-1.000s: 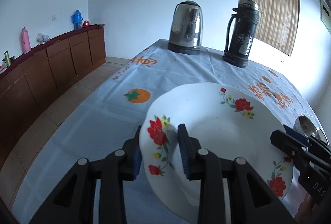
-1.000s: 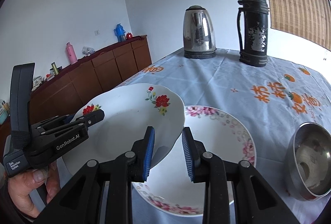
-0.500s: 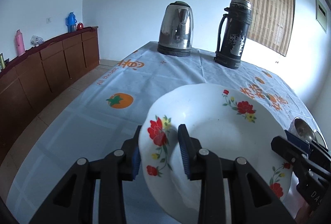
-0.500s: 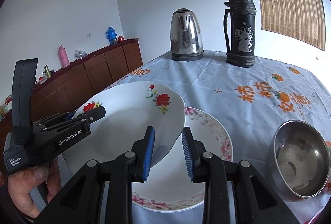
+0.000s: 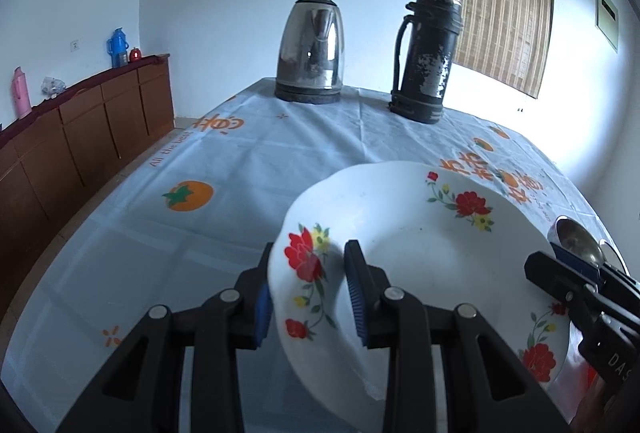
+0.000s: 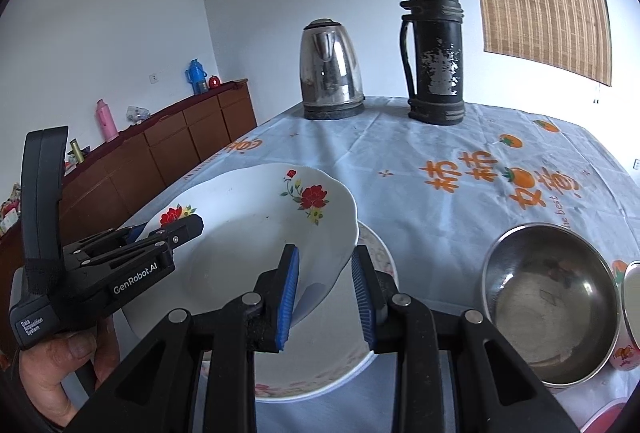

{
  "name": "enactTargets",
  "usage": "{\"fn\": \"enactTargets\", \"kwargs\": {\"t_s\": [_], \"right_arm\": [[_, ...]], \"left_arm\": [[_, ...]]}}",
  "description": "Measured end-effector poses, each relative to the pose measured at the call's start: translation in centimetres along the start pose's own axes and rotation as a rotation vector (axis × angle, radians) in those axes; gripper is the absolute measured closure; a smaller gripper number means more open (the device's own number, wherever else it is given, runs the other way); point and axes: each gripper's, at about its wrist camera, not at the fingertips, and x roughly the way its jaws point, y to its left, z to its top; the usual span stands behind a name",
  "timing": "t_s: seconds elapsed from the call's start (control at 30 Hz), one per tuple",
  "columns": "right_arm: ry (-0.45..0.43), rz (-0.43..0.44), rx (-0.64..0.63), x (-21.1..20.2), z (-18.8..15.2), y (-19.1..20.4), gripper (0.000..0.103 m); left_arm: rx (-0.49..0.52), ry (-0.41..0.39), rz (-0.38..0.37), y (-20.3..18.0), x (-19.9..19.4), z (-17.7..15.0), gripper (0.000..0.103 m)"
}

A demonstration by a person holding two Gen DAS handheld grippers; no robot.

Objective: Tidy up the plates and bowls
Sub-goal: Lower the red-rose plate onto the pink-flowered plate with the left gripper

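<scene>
A white plate with red flowers (image 5: 420,245) (image 6: 256,233) is held above the table by both grippers. My left gripper (image 5: 310,293) is shut on its left rim; it shows in the right wrist view (image 6: 176,233). My right gripper (image 6: 326,289) is shut on the plate's right rim; it shows in the left wrist view (image 5: 560,273). Under the held plate a second plate with a pink flower rim (image 6: 320,365) lies on the tablecloth. A steel bowl (image 6: 552,297) (image 5: 576,241) stands to the right.
A steel kettle (image 5: 312,53) and a black thermos (image 5: 428,53) stand at the table's far end. A white cup with a printed pattern (image 6: 630,317) touches the frame's right edge. A brown sideboard (image 5: 80,137) runs along the left wall.
Both grippers have carried the flowered plate a little toward the right, further over the pink-rimmed plate. The grips have not changed.
</scene>
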Motion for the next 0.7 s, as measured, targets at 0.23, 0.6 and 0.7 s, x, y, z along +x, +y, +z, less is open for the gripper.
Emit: {"fn": "enactTargets", "kwargs": {"t_s": [0.23, 0.6, 0.7], "right_arm": [[0.013, -0.019, 0.009, 0.2, -0.2, -0.8, 0.073], [0.029, -0.036, 0.014, 0.3, -0.7, -1.2, 0.073], [0.036, -0.041, 0.017, 0.4, -0.8, -1.4, 0.073]], "left_arm": [[0.021, 0.003, -0.014, -0.6, 0.4, -0.1, 0.072], [0.037, -0.003, -0.057, -1.0, 0.4, -0.2, 0.072], [0.044, 0.002, -0.059, -1.1, 0.5, -0.2, 0.072]]}}
